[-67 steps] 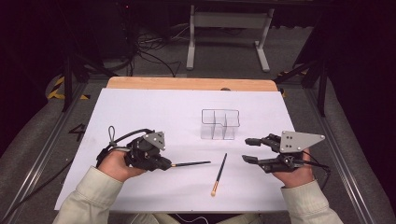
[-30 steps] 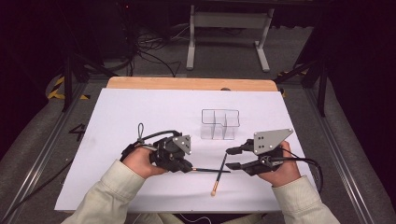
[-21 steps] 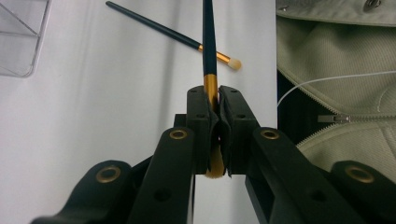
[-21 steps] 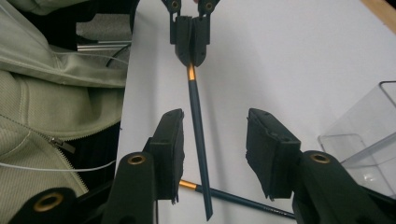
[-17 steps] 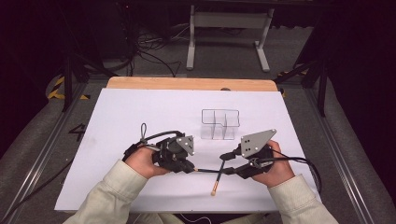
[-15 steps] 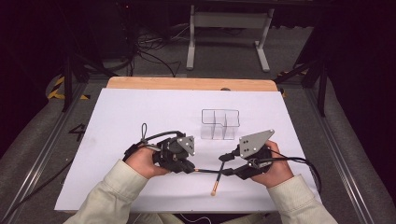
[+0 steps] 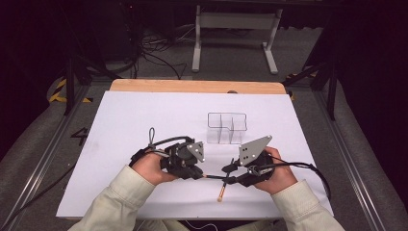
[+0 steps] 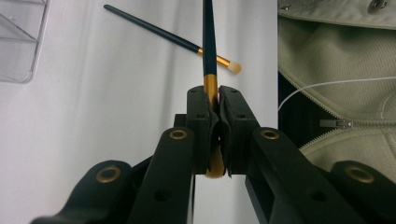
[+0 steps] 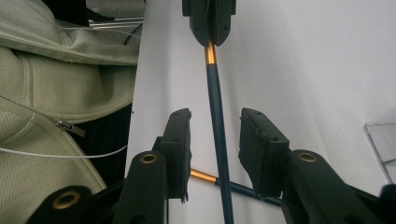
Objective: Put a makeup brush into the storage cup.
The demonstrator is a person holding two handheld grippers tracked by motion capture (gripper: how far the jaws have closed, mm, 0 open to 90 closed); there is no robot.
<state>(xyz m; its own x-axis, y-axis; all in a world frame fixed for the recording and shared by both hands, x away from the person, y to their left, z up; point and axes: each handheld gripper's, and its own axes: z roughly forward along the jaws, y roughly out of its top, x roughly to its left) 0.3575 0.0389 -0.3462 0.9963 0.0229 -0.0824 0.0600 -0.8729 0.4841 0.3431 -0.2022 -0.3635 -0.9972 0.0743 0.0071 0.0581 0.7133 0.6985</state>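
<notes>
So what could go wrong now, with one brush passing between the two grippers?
The left hand-held gripper pinches the held brush only at its gold ferrule, so the long handle might swing. The right hand-held gripper has been closing, pads not yet touching; an off-centre squeeze could twist the brush. The second brush, lying underneath, could get nudged.

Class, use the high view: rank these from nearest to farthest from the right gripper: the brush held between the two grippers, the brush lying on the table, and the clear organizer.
1. Held brush: between the right gripper jaws, gripped by the left gripper.
2. Lying brush: just beneath, toward the person.
3. Clear organizer: farther up the table.
</notes>
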